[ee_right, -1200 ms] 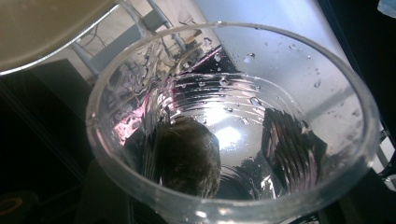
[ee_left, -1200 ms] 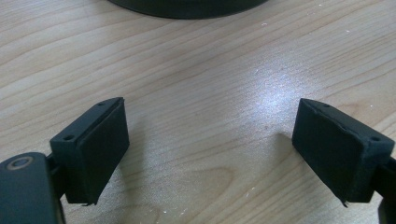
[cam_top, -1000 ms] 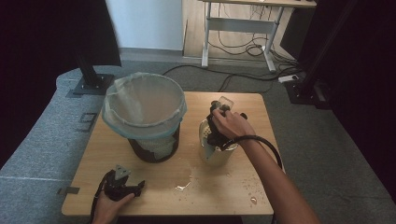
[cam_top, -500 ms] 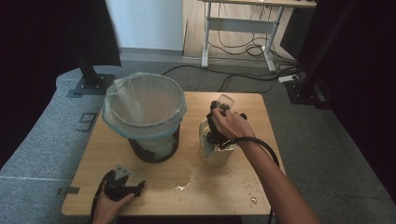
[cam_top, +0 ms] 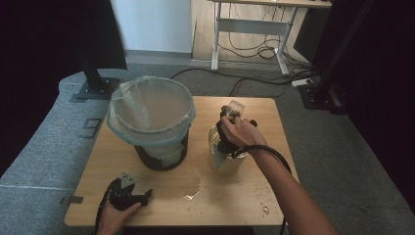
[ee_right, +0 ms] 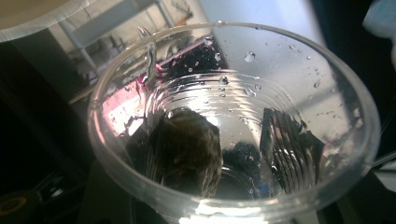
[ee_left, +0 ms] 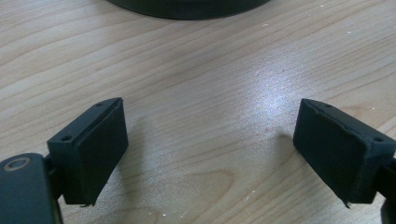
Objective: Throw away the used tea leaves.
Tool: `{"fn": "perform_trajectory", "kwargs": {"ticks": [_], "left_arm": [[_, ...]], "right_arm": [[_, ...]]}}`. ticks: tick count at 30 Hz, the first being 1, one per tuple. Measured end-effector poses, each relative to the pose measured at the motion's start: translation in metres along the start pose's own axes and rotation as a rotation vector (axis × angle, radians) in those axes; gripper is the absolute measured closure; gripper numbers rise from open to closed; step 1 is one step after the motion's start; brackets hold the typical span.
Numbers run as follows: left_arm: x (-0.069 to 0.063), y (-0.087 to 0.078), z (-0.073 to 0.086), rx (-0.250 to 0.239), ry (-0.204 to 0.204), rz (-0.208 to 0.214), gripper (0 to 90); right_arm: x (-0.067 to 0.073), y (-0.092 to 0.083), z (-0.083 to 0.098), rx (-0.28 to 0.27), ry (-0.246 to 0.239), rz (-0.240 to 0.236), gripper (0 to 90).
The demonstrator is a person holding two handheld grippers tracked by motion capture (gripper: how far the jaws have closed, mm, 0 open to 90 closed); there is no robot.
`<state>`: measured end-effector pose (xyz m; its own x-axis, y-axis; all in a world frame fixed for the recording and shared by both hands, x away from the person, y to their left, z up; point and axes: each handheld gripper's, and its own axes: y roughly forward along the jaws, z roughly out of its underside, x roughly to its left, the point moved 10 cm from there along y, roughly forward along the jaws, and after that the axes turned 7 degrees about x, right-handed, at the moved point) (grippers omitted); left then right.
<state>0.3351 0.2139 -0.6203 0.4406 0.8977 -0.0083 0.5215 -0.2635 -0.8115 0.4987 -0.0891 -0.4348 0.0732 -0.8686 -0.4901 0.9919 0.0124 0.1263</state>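
Note:
My right gripper [cam_top: 230, 118] is shut on a clear plastic cup [cam_top: 236, 106] and holds it tilted over a white jug [cam_top: 222, 157] at the table's middle right. Its jaws have just closed a little further on the cup. In the right gripper view the cup [ee_right: 299, 70] faces me mouth first, wet with droplets. Dark shapes show through its ribbed wall; a brownish lump [ee_right: 191, 149] lies low inside, and I cannot tell what it is. My left gripper [cam_top: 143, 195] rests near the table's front left edge. Its jaws stand open over bare wood [ee_left: 210, 149].
A black bin [cam_top: 161, 154] lined with a pale bag [cam_top: 149, 110] stands at the table's left, beside the jug. A small puddle [cam_top: 193, 188] and scattered drops [cam_top: 264, 209] wet the front of the wooden table [cam_top: 274, 161]. Grey carpet surrounds it.

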Motion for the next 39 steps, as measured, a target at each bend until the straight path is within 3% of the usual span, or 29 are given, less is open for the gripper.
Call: {"fn": "perform_trajectory", "kwargs": {"ticks": [2, 3, 4, 5, 6, 9, 10, 11, 12, 13, 14, 16, 18, 21, 22, 24, 26, 27, 28, 30, 33, 35, 36, 37, 39], "left_arm": [[0.0, 0.0, 0.0, 0.0, -0.001, 0.0, 9.7], [0.0, 0.0, -0.001, 0.0, -0.002, -0.001, 9.4], [0.0, 0.0, -0.001, 0.001, -0.003, -0.001, 9.4], [0.0, 0.0, 0.0, 0.001, -0.001, -0.001, 9.4], [0.0, 0.0, 0.0, 0.001, 0.0, -0.001, 9.4], [0.0, 0.0, 0.0, 0.002, -0.001, 0.0, 9.4], [0.0, 0.0, -0.001, 0.0, -0.001, 0.0, 9.3], [0.0, 0.001, -0.001, 0.0, -0.001, 0.0, 9.2], [0.0, 0.001, -0.001, 0.002, -0.001, 0.0, 9.2], [0.0, 0.0, 0.0, 0.003, 0.0, 0.001, 9.2], [0.0, 0.0, 0.0, 0.003, 0.001, 0.001, 9.2], [0.0, 0.0, 0.0, 0.002, 0.003, 0.001, 9.2], [0.0, 0.0, 0.0, 0.002, 0.003, 0.002, 9.2], [0.0, 0.0, 0.0, 0.002, 0.003, 0.002, 8.9], [0.0, 0.0, 0.0, 0.002, 0.003, 0.002, 8.8], [0.0, 0.0, 0.0, 0.002, 0.002, 0.001, 8.9], [0.0, 0.0, 0.0, 0.001, 0.001, 0.001, 8.9], [0.0, 0.0, 0.0, 0.002, 0.001, 0.001, 8.9], [0.0, 0.0, 0.0, 0.001, 0.001, 0.001, 8.9], [0.0, 0.0, 0.0, 0.001, 0.001, 0.001, 8.9], [0.0, 0.0, 0.0, 0.001, 0.0, 0.0, 8.8], [0.0, 0.0, 0.0, 0.0, 0.0, 0.0, 8.8], [0.0, 0.0, 0.0, 0.001, 0.0, 0.001, 8.8], [0.0, 0.0, 0.0, 0.0, 0.0, 0.0, 8.8], [0.0, 0.0, 0.0, 0.0, 0.0, 0.0, 8.8]], "right_arm": [[-0.004, 0.006, 0.01, 0.069, 0.071, -0.016, 43.7], [-0.004, 0.006, 0.008, 0.076, 0.022, -0.001, 43.7], [-0.006, 0.003, 0.0, 0.032, 0.001, 0.028, 44.5], [-0.006, 0.003, 0.0, 0.032, 0.001, 0.028, 44.5], [-0.004, 0.006, 0.006, 0.076, 0.036, -0.002, 44.5], [0.001, 0.005, 0.004, 0.062, -0.013, 0.005, 44.6], [-0.001, 0.005, 0.008, 0.074, 0.043, -0.005, 44.8], [0.001, 0.004, 0.01, 0.095, 0.055, -0.023, 44.8], [0.002, 0.003, 0.008, 0.089, 0.02, -0.015, 44.8], [0.002, 0.001, 0.003, 0.048, -0.018, 0.009, 44.9], [0.006, 0.005, 0.012, 0.087, 0.082, -0.071, 44.9], [0.008, 0.007, 0.013, 0.082, 0.093, -0.073, 44.9], [0.013, 0.008, 0.013, 0.064, 0.109, -0.111, 44.8], [0.015, 0.008, 0.013, 0.032, 0.269, -0.164, 44.7], [0.019, 0.004, 0.009, 0.029, 0.393, -0.21, 44.5], [0.017, 0.004, 0.005, -0.009, 0.52, -0.253, 44.4], [0.016, 0.003, 0.006, -0.027, 0.706, -0.312, 44.4], [0.014, 0.002, 0.011, -0.047, 0.881, -0.367, 44.3], [0.014, 0.002, 0.011, -0.047, 0.881, -0.367, 44.3], [0.013, 0.001, 0.017, -0.067, 1.063, -0.429, 44.3], [0.009, -0.001, 0.029, -0.141, 1.335, -0.513, 44.3], [0.008, -0.003, 0.034, -0.173, 1.483, -0.573, 44.2], [0.007, -0.006, 0.036, -0.23, 1.633, -0.643, 44.2], [0.007, -0.006, 0.036, -0.23, 1.633, -0.643, 44.2], [0.007, -0.008, 0.036, -0.283, 1.765, -0.704, 44.1]]}}
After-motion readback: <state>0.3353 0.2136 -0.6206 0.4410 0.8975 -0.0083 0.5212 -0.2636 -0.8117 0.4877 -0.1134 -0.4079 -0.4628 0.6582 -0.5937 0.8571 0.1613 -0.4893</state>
